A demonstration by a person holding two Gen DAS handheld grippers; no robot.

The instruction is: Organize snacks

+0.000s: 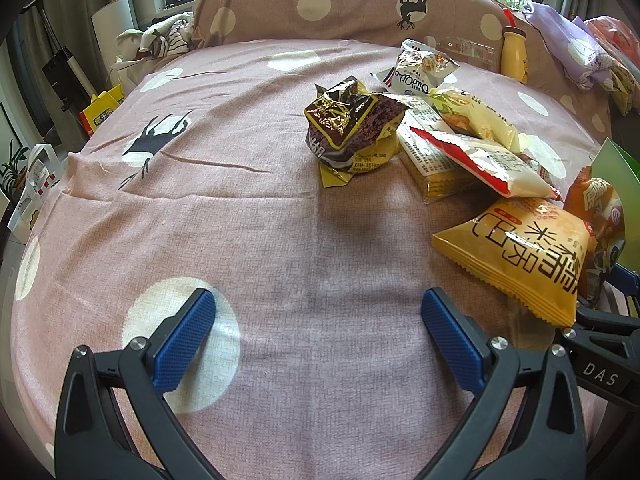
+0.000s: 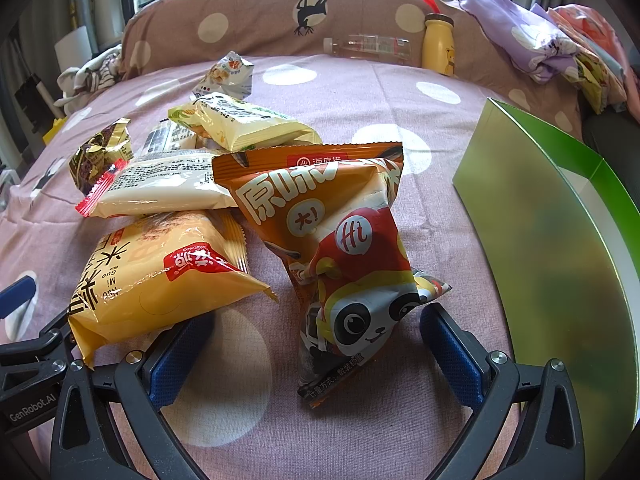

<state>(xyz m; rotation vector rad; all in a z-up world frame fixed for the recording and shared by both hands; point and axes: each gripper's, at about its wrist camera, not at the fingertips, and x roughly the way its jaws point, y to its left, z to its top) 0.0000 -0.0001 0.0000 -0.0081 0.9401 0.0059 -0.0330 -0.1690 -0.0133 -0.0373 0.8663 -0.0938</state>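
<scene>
Several snack packs lie in a pile on a pink dotted bedsheet (image 1: 240,220). My left gripper (image 1: 318,336) is open and empty, low over bare sheet, left of a yellow rice-cracker bag (image 1: 524,256) and short of a crumpled brown-gold pack (image 1: 352,128). My right gripper (image 2: 316,344) is open, its blue pads either side of the lower end of an orange panda snack bag (image 2: 336,248), not closed on it. The yellow bag (image 2: 156,276) lies over the left finger. A red-edged white pack (image 2: 160,188) and a pale yellow pack (image 2: 244,124) lie behind.
A green open box (image 2: 552,240) stands on the right of the bed. A yellow bottle (image 2: 438,46) and a clear bottle (image 2: 368,46) rest against the padded headboard. Folded purple cloth (image 2: 532,40) is at the far right. Clutter lies beside the bed's left edge (image 1: 100,108).
</scene>
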